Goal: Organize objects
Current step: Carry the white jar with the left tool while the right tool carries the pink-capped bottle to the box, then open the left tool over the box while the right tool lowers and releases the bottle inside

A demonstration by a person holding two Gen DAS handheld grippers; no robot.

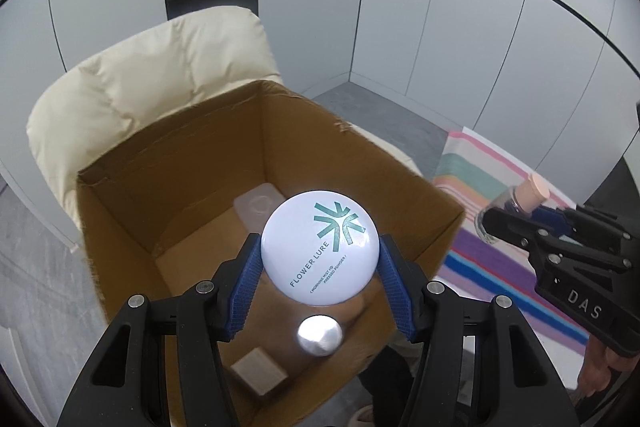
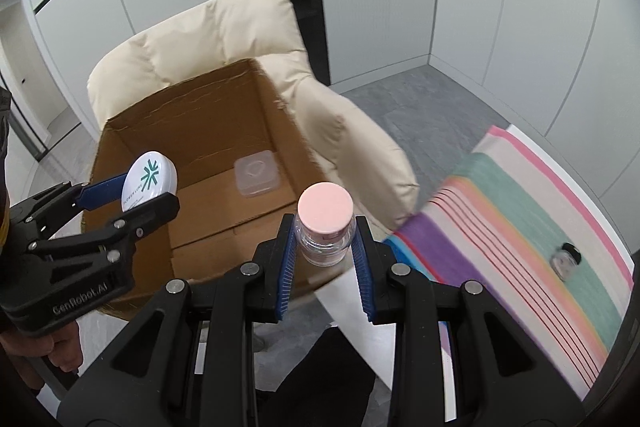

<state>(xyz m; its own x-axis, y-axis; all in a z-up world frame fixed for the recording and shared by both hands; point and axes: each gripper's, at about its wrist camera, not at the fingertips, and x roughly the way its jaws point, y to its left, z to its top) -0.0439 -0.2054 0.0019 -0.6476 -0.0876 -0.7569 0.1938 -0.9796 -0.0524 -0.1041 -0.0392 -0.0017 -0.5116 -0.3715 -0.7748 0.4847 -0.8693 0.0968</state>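
Left wrist view showed the left gripper (image 1: 320,263) w/ its blue fingers (image 1: 246,279) clamped on both sides of a white round compact (image 1: 320,247) marked FLOWER LURE, held above the open cardboard box (image 1: 120,195). Right wrist view had the right gripper (image 2: 325,247) w/ fingers narrow, pinched on a clear jar w/ a pink lid (image 2: 326,223), held upright over the box's near-right edge, not yet clearly over the opening.

Box sat on a cream padded chair (image 2: 192,39). Inside: a clear lidded plastic container (image 2: 256,175) near the far corner, a shiny silver round top (image 1: 320,335) & a small tan block (image 1: 260,371) nearer the front.

Step in hand, as I judged it: drop-off of both items into the box. To do it well, lower the compact toward bare cardboard between the container & the silver piece before letting go, so it doesn't land on either. Bring the jar further in past the wall, keep it upright, set it down low rather than dropping it. Keep the 2 grippers apart; they were near each other.

Hard to make out: what the silver top belonged to, body hidden under the compact & blurred. Box floor under the compact was covered. A small dark-capped jar (image 2: 566,261) lay on the striped cloth (image 2: 540,211), motion-blurred; contents unclear. What the cloth covered couldn't be told. Jar's label was unreadable.
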